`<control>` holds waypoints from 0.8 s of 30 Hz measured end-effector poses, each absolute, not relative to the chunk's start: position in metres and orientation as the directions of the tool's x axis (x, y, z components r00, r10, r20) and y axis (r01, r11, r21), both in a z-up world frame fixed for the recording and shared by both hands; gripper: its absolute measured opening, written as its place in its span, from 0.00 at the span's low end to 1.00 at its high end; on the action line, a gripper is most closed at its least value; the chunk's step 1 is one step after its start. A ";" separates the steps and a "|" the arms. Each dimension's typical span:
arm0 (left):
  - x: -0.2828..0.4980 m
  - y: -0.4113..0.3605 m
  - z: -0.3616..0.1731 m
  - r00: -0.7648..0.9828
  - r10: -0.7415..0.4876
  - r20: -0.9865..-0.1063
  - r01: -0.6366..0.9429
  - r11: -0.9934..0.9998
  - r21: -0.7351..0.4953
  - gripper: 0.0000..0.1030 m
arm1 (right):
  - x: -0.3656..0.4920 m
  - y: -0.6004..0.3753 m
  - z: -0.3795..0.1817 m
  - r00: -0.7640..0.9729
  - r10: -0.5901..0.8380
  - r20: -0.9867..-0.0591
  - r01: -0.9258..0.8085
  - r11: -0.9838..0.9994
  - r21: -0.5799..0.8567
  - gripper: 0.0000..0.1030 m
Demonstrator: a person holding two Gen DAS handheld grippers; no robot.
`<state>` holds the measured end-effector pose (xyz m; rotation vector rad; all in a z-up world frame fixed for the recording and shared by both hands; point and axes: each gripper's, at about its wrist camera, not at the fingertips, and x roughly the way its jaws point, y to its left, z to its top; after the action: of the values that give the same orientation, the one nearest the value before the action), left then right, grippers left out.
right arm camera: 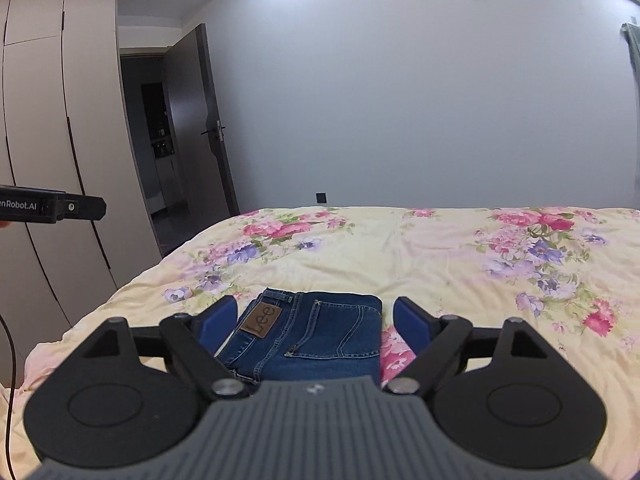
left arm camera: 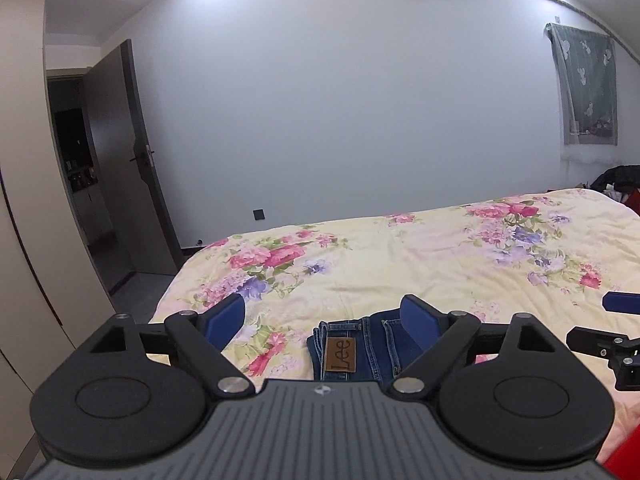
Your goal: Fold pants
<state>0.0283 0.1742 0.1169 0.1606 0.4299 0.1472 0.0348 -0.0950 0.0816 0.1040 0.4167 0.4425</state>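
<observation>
A wide bed (right arm camera: pixel 440 248) under a pale yellow floral duvet fills the lower half of both views, running back to a plain white wall. A dark open door (right arm camera: pixel 196 120) stands at the left of each frame, with beige wardrobe panels (right arm camera: pixel 48 100) beside it in the right wrist view.

The folded jeans (right arm camera: pixel 316 336) lie flat on the near part of the duvet, a compact blue rectangle with the brown Lee patch (right arm camera: pixel 261 321) facing up. In the right wrist view they sit at lower centre. Their longer side seems to run across the frame, with the waistband end at left.

The right gripper (right arm camera: pixel 316 322) hangs above the jeans with its blue pads spread wide and nothing between them; the bundle shows framed in the gap, so this hand lines up squarely over it.

The left gripper (left arm camera: pixel 324 316) is likewise fully spread and empty. In its view the jeans sit at lower centre-right, partly behind the right-hand pad, so this hand appears offset toward the waistband side.

The fold looks finished; any last tidying seems easier for the right hand.
</observation>
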 end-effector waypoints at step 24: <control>0.007 0.146 -0.030 0.761 0.217 -0.611 -0.225 0.972 0.065 0.99 | 0.021 -0.076 -0.025 0.753 0.327 -0.570 -0.267 0.945 0.190 0.78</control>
<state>0.0071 0.1462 -0.0304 -0.0127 0.6635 0.2404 0.0212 -0.0762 -0.0245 0.0990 0.6405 0.3248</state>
